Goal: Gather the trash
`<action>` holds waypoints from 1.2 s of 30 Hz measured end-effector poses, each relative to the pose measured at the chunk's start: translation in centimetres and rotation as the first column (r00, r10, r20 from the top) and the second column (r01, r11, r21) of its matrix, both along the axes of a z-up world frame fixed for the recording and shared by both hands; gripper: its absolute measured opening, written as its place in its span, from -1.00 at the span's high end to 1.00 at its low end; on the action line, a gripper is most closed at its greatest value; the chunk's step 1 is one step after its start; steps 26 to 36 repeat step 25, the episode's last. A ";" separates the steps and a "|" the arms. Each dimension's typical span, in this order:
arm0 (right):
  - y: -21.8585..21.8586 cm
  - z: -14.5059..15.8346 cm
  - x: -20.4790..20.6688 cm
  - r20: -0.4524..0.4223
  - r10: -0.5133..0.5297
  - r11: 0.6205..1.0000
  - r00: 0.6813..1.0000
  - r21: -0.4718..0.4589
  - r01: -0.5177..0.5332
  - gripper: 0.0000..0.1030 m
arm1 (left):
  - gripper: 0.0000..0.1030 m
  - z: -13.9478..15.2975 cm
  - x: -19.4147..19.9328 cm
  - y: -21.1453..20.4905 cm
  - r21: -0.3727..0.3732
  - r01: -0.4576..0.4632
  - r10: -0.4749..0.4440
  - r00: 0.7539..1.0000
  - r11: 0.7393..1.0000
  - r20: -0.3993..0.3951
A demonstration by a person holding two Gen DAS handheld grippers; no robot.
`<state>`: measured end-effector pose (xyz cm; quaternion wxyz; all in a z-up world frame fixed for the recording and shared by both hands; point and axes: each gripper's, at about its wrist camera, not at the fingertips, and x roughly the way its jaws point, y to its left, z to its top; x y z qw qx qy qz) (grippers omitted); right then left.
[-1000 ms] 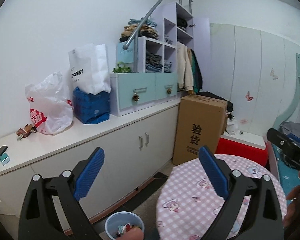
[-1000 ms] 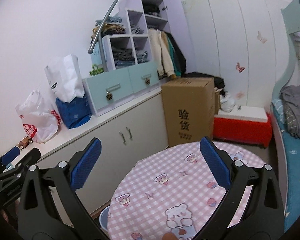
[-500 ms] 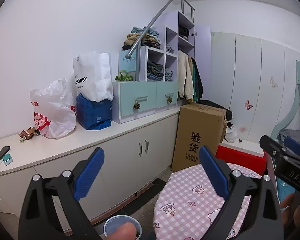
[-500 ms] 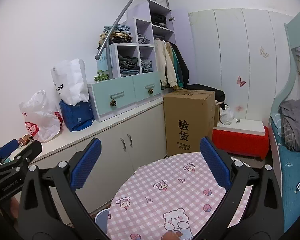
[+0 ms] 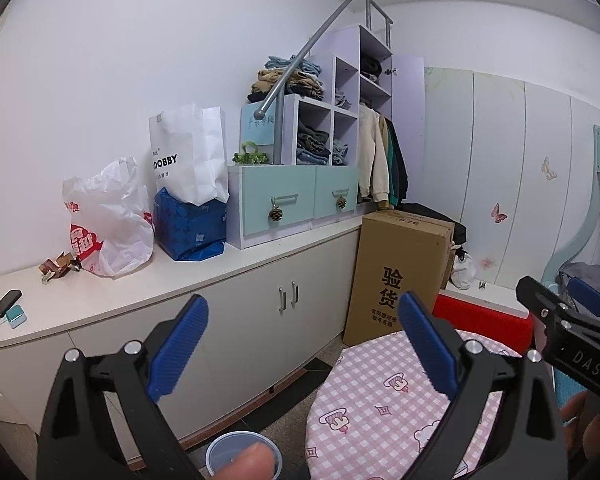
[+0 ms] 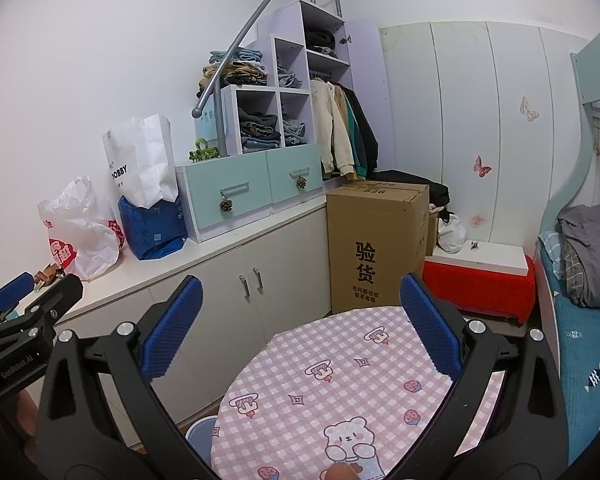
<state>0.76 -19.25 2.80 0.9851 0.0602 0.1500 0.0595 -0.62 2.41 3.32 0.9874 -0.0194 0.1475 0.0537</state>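
Left wrist view: round pale-blue plastic trash bin (image 5: 242, 454) on floor, near, left of pink checked table (image 5: 380, 400).
Left gripper (image 5: 300, 344): jaws wide apart, empty.
Right gripper (image 6: 298, 324): jaws wide apart, empty.

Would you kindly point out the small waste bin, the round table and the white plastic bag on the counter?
waste bin (image 5: 224, 446): left wrist view, on its pale rim, left side.
round table (image 6: 340, 360): right wrist view, on bare checked cloth near the middle.
white plastic bag (image 5: 112, 216): left wrist view, on its crumpled white front.

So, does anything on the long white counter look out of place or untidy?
Yes. A small crumpled brown wrapper lies loose on the counter, beside the white plastic bag. It looks like trash. Both grippers are open and empty.
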 end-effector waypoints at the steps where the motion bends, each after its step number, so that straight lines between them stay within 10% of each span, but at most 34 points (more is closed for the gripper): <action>1: 0.0 0.0 0.0 0.000 0.000 1.000 1.000 -0.001 0.000 -0.88 | -0.83 0.0 0.0 0.0 -0.002 0.000 0.000 1.000 1.000 0.000; 36: 0.2 -0.3 0.5 -0.017 0.009 1.000 1.000 -0.014 -0.009 -0.88 | -0.83 -0.2 0.8 0.0 -0.022 0.008 -0.008 1.000 1.000 0.001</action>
